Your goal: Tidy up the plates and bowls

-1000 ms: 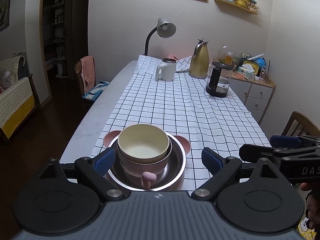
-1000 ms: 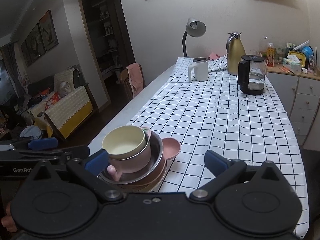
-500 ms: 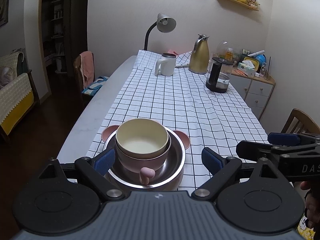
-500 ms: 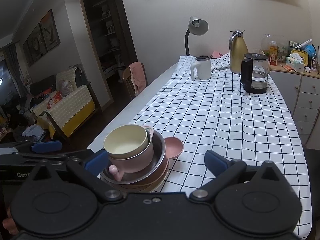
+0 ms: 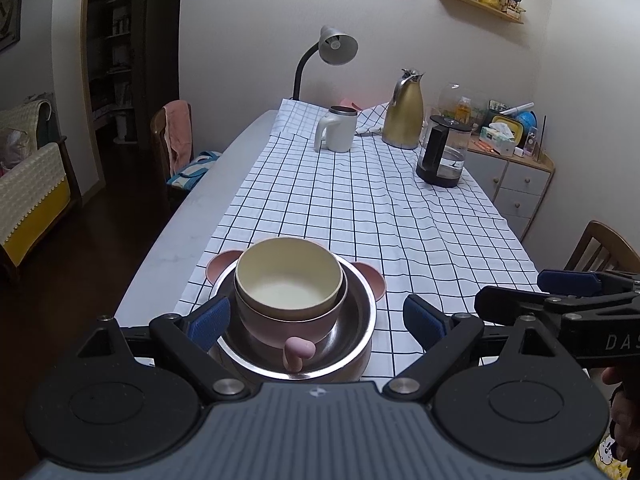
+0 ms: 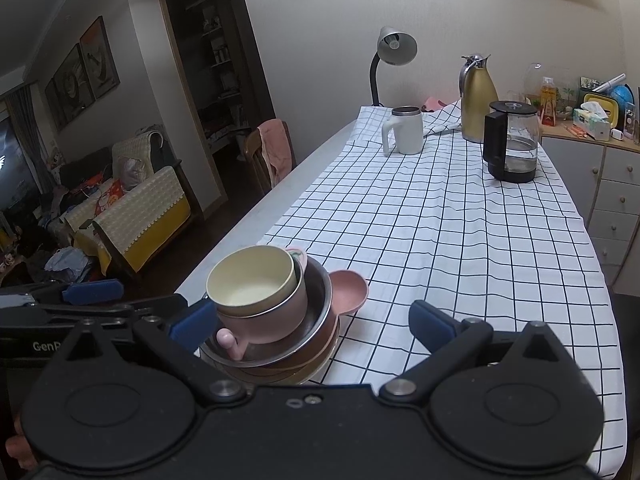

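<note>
A nested stack stands at the near end of the checked tablecloth (image 5: 360, 208): a cream bowl (image 5: 288, 280) inside a pink handled bowl (image 5: 296, 332), inside a steel bowl (image 5: 356, 332), on a pink eared plate (image 5: 372, 276). My left gripper (image 5: 316, 318) is open, its blue pads either side of the stack and not touching it. In the right wrist view the same stack, topped by the cream bowl (image 6: 252, 276), sits at the lower left. My right gripper (image 6: 312, 324) is open and holds nothing; its left pad is beside the pink bowl (image 6: 272, 320).
Far along the table stand a white mug (image 5: 336, 128), a gold jug (image 5: 404, 116), a glass kettle (image 5: 444, 152) and a desk lamp (image 5: 332, 48). A chair with a pink cloth (image 5: 176, 136) is at the left, a white cabinet (image 5: 512, 184) and wooden chair (image 5: 600, 248) at the right.
Both grippers have drawn back and lifted a little, so the stack sits slightly farther off in both views. The stack itself has not moved.
</note>
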{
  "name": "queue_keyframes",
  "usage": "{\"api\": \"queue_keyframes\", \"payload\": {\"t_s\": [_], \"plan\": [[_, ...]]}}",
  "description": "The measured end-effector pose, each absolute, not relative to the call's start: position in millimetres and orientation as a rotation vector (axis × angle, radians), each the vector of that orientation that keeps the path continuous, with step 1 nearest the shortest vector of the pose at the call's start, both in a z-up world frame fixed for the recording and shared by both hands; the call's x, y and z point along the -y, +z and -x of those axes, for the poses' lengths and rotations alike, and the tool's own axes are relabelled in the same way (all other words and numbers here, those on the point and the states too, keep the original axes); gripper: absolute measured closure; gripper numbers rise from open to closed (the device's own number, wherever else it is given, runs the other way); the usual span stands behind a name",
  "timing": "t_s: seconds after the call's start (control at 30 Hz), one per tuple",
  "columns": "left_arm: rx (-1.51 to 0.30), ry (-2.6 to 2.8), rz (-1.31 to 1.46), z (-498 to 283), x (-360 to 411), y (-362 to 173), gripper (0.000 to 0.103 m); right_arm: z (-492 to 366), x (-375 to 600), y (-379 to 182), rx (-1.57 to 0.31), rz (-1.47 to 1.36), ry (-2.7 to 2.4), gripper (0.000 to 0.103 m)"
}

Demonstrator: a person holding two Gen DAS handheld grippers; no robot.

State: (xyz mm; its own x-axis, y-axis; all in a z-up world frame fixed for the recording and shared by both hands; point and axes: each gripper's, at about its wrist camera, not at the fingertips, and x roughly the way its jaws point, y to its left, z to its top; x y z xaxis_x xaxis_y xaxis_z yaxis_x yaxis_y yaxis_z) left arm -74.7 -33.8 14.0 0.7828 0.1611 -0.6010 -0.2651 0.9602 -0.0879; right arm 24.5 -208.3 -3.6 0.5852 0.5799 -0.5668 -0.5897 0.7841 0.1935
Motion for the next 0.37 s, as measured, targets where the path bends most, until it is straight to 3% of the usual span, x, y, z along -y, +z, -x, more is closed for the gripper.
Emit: {"api": "queue_keyframes", "payload": {"t_s": [0.37], "plan": [[-0.649, 0.221, 0.183, 68.8, 28.5, 10.6, 0.009, -27.7, 202.9, -4.5, -0.661, 0.017, 0.676, 0.000]]}}
